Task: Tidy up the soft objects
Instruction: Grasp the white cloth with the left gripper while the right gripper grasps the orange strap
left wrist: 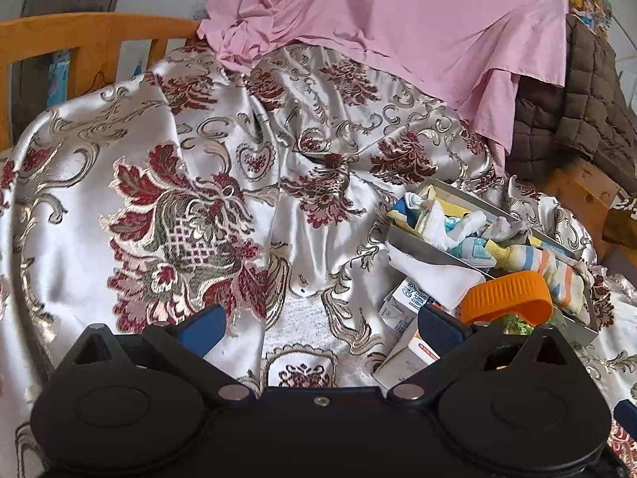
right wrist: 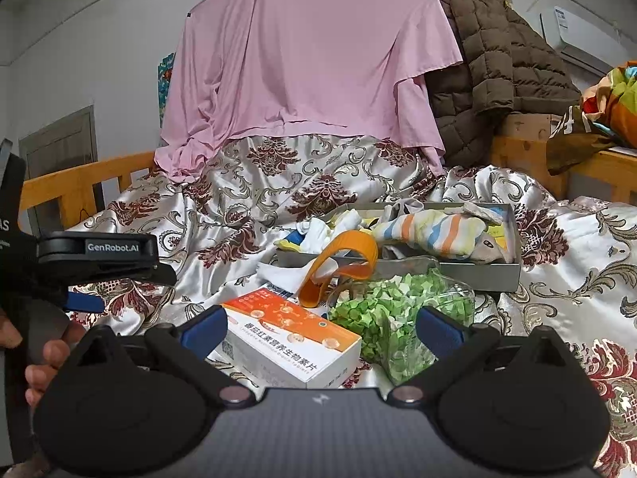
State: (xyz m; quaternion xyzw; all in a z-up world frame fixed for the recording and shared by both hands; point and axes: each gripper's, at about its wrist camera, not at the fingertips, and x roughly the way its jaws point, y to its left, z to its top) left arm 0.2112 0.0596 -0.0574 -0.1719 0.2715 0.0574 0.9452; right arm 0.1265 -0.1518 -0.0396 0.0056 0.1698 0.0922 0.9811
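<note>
A grey tray [right wrist: 497, 275] lies on the bed, filled with small socks. A pastel striped sock [right wrist: 434, 235] lies across its top, and white socks [right wrist: 318, 231] spill over its left end. My right gripper [right wrist: 322, 330] is open, low over an orange-and-white box [right wrist: 294, 338] and a clear jar of green bits [right wrist: 398, 318] with an orange handle [right wrist: 338, 267]. My left gripper [left wrist: 322, 328] is open and holds nothing, left of the tray [left wrist: 430, 253]. The striped sock [left wrist: 557, 275], a white sock [left wrist: 434, 275] and the orange handle [left wrist: 505, 294] show by its right finger.
A shiny floral bedspread [left wrist: 179, 159] covers the bed. A pink sheet [right wrist: 302, 71] hangs at the back, beside a brown quilted jacket [right wrist: 489, 79]. A wooden rail [left wrist: 79, 36] borders the left. A hand [right wrist: 51, 354] holds the left tool's black housing [right wrist: 99, 255].
</note>
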